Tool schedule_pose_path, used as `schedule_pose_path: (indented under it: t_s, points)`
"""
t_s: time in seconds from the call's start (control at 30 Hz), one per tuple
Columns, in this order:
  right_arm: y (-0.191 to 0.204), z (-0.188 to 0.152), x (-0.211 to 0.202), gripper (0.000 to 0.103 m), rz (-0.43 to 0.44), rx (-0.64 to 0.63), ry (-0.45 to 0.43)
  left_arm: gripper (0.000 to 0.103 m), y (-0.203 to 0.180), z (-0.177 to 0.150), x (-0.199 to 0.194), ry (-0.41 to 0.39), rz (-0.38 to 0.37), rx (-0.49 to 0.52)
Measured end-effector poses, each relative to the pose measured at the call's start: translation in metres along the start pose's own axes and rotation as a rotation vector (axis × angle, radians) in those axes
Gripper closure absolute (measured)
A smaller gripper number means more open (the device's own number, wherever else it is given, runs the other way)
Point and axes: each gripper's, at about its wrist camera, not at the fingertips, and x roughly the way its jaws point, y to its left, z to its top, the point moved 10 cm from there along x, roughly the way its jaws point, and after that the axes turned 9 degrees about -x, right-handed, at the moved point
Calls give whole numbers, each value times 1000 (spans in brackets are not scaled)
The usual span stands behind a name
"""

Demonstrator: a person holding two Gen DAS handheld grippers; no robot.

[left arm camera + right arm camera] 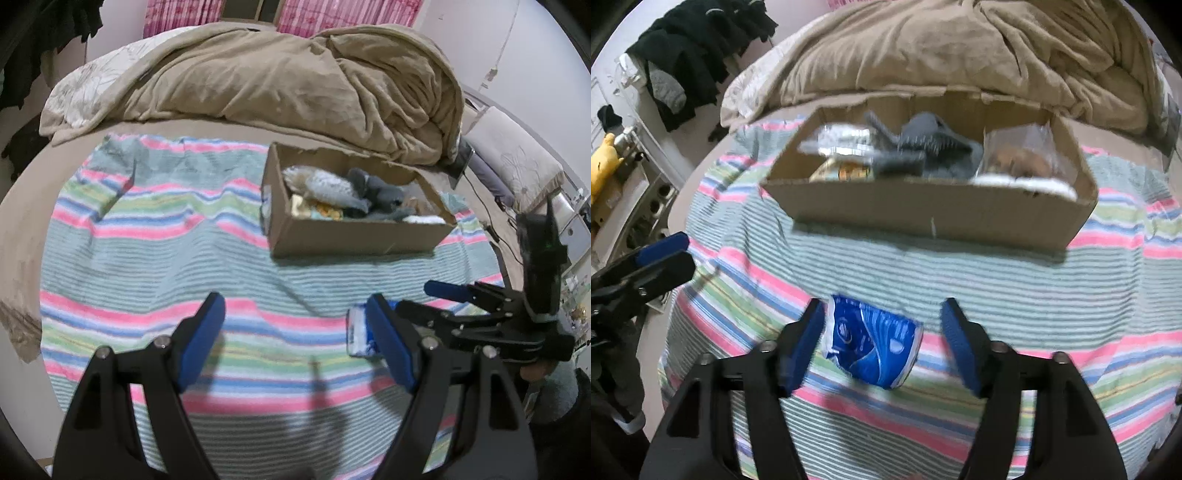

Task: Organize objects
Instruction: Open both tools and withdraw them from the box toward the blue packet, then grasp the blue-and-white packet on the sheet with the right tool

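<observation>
A blue and white packet lies on the striped towel, between the open fingers of my right gripper, not gripped. In the left wrist view the packet shows partly behind my left gripper's right finger. My left gripper is open and empty above the towel. A cardboard box stands farther back, holding grey items, plastic bags and small packets; it also shows in the right wrist view. The right gripper shows at the right of the left wrist view.
A rumpled beige blanket lies behind the box on the bed. A pillow and cables are at the right. Dark clothes hang at the left, with shelves and a yellow plush toy beside the bed.
</observation>
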Motion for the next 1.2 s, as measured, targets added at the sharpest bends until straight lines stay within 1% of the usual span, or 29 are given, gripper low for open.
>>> schedule_pose_path:
  t_s: [0.03,0.07,0.17,0.4,0.47,0.53,0.57,0.6,0.63,0.67,0.7,0.77,0.8,0.83,1.03,1.2]
  points:
    - [2,-2,2,20,4,6,2,23,2,-2,0,1,-2,-3]
    - [3,-5,5,20,4,10,7,23,5,-4,0,4,-3,-7]
    - [7,-15,17,19,-9,16,48,23,11,-9,1,13,-6,-19]
    - [18,-32,42,20,-8,20,131,22,22,-19,1,25,0,-31]
    - [19,-33,46,21,-39,-2,136,22,23,-20,1,27,4,-33]
    - [20,-32,48,27,-71,-34,135,22,24,-21,1,28,7,-35]
    - [20,-33,49,28,-78,-45,133,22,24,-22,1,29,8,-35]
    - [19,-33,49,35,-84,-53,130,22,23,-22,1,31,9,-34]
    - [17,-32,47,47,-92,-56,122,22,22,-23,2,33,10,-32]
    - [14,-29,44,50,-99,-56,107,22,20,-23,2,36,11,-27]
    - [12,-27,42,60,-91,-54,97,22,18,-24,2,38,12,-21]
    - [9,-23,37,70,-62,-50,76,22,14,-24,3,40,15,-10]
    - [8,-23,34,78,-54,-54,67,22,11,-24,3,40,17,-3]
    - [7,-23,31,83,-50,-55,60,22,9,-24,4,41,18,1]
    - [9,-21,11,91,-1,-68,15,22,-3,-24,8,49,35,29]
    - [3,-13,-9,91,13,-58,-32,22,-13,-19,10,42,61,58]
